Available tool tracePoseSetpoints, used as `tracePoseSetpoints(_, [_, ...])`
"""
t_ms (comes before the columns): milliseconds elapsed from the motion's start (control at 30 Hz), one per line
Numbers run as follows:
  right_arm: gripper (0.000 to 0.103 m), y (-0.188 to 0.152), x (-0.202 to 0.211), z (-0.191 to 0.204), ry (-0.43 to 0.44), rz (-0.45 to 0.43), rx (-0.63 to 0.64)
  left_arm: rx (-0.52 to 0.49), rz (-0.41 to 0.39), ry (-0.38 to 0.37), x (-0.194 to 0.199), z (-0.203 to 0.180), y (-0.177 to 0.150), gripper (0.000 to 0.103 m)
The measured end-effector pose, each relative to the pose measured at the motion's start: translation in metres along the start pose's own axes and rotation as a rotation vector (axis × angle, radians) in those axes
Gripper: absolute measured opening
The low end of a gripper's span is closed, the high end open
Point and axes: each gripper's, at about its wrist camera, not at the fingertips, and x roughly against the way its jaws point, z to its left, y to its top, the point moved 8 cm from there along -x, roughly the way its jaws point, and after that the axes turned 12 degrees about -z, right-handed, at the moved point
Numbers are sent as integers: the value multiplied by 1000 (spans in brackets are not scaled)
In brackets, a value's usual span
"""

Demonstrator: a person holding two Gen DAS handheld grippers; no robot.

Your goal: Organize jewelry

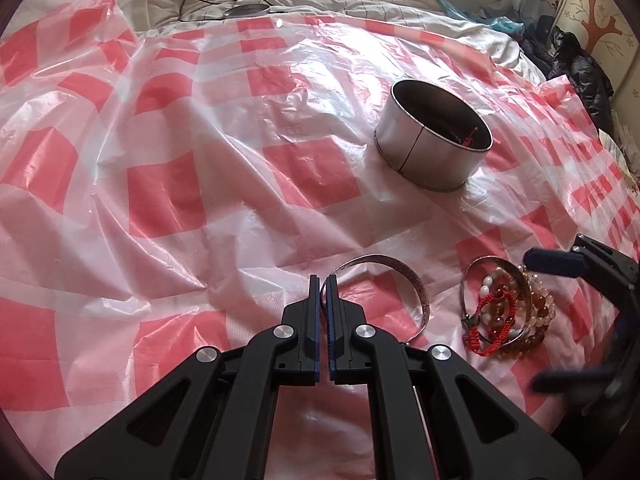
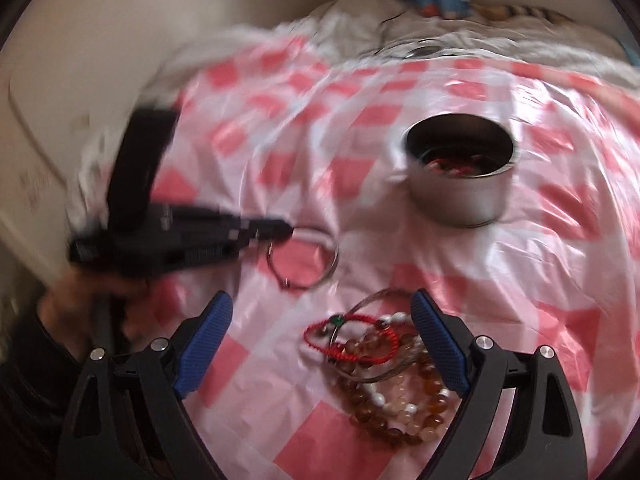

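One silver bangle [image 1: 384, 292] is pinched at its rim by the closed left gripper [image 1: 323, 280], just above the pink checked plastic sheet [image 1: 200, 184]. Beside it lies a heap of bead bracelets [image 2: 392, 392] with a red cord bracelet [image 2: 352, 336], between the wide-open, empty right gripper [image 2: 320, 344] fingers. Farther off stands a round metal tin [image 1: 432, 136] holding red jewelry.

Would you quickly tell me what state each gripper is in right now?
Left gripper: closed on the silver bangle.
Right gripper: open, holding nothing, over the bracelet pile.
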Motion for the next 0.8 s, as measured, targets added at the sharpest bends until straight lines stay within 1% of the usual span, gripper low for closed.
tracePoseSetpoints(67, [87,-9,-10,10,-6,39,83,-5,7,-1,-1,0,-1,2])
tracePoseSetpoints(133, [87,-15,-19,13,-13,75,135,-4,12,-2,-2,1,-1,2])
tracePoseSetpoints(200, [87,-20,-28,7,-18,108,147,-6,17,-1,-3,1,-2,2])
tracePoseSetpoints(267, [80,-24,-33,3,-16,131,152,-7,22,1,-5,1,-2,3])
tracePoseSetpoints(300, [79,-25,-33,3,-17,131,160,-6,25,2,-5,1,-2,3])
tracePoseSetpoints(333, [74,-26,-33,3,-17,130,166,-6,26,3,-6,2,-2,3])
tracePoseSetpoints(367, [64,-27,-32,2,-22,130,172,-6,27,5,-7,2,-1,3])
tracePoseSetpoints(400, [59,-26,-32,3,-31,129,178,-6,28,6,-7,2,-1,3])
tracePoseSetpoints(433, [49,-27,-31,2,-34,130,175,-7,30,7,-8,2,-1,3])
tracePoseSetpoints(500, [42,-26,-28,0,-35,127,165,-7,32,10,-9,1,-1,3])
tracePoseSetpoints(533, [35,-26,-26,1,-42,126,170,-7,33,11,-9,1,-1,3])
tracePoseSetpoints(567, [30,-26,-26,0,-47,123,173,-8,34,12,-9,1,-1,3])
tracePoseSetpoints(600, [27,-25,-25,0,-51,118,171,-8,35,12,-9,1,-2,3])
tracePoseSetpoints(633, [22,-24,-24,-1,-45,111,157,-7,35,12,-9,2,-2,3])
tracePoseSetpoints(700, [19,-22,-21,0,-28,96,133,-8,37,13,-10,1,-2,3])
tracePoseSetpoints(733, [11,-20,-19,0,-13,87,114,-9,38,14,-10,2,-3,3])
tracePoseSetpoints(800, [10,-17,-15,2,23,64,75,-9,40,15,-10,1,-3,3])
